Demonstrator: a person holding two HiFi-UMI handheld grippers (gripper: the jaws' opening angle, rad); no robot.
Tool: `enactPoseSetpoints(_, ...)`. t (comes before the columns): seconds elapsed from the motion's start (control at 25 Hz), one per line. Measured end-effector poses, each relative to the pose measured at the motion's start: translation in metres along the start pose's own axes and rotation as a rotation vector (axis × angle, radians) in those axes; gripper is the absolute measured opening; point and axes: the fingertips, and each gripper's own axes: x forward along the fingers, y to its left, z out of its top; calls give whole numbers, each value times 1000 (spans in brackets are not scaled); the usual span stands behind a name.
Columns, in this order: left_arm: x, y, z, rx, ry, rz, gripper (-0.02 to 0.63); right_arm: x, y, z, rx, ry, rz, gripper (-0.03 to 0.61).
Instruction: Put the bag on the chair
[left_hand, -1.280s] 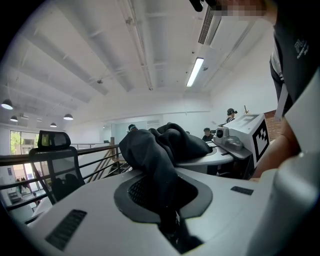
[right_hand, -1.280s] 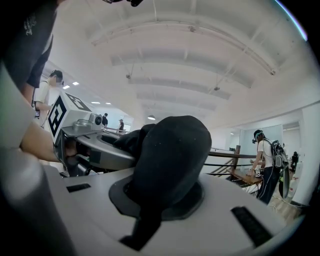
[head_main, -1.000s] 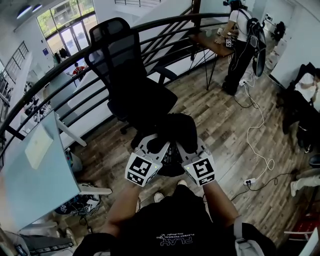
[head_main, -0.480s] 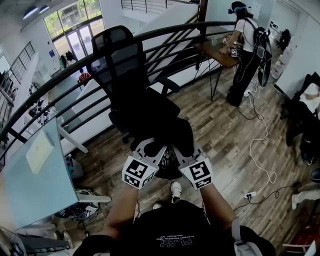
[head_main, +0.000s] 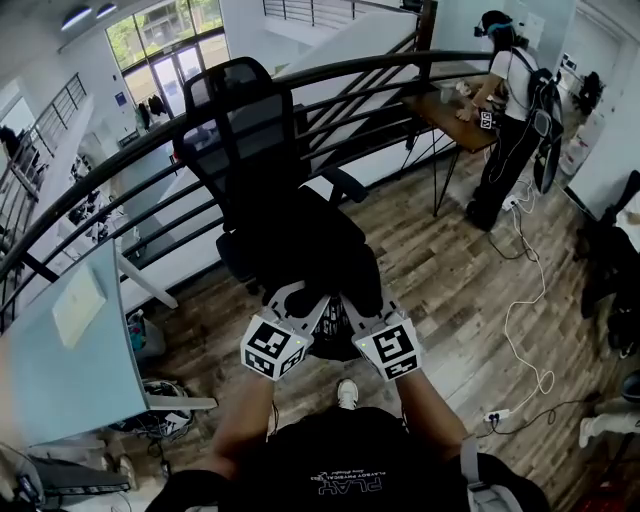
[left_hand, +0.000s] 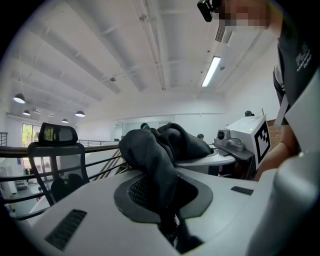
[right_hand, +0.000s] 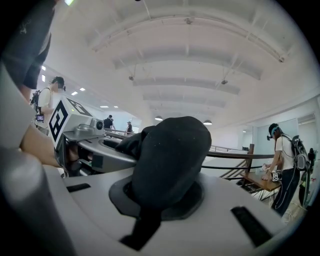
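A black mesh office chair (head_main: 245, 140) stands by the curved railing, its seat (head_main: 290, 235) facing me. The bag (head_main: 352, 268) is a limp black fabric bundle hanging at the seat's front edge, between both grippers. My left gripper (head_main: 300, 303) is shut on a fold of the bag (left_hand: 152, 160), which drapes over its jaw. My right gripper (head_main: 362, 308) is shut on another bunch of the bag (right_hand: 170, 160). In the left gripper view the chair's headrest (left_hand: 57, 134) shows at far left. Whether the bag touches the seat I cannot tell.
A dark railing (head_main: 120, 160) curves behind the chair. A pale blue desk (head_main: 70, 345) is at my left. At the far right a person (head_main: 510, 110) stands at a wooden table (head_main: 450, 105). White cables (head_main: 525, 300) and a power strip (head_main: 497, 411) lie on the wood floor.
The chair has come nearer and more central in the head view. Both grippers stayed shut on the bag, which now overlaps the seat's front edge.
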Motion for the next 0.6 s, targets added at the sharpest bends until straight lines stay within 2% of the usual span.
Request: enactPoseSetpoints(0.6,58,42,-5,-30,35,59,58,44,-54,-12,20,14,104,37)
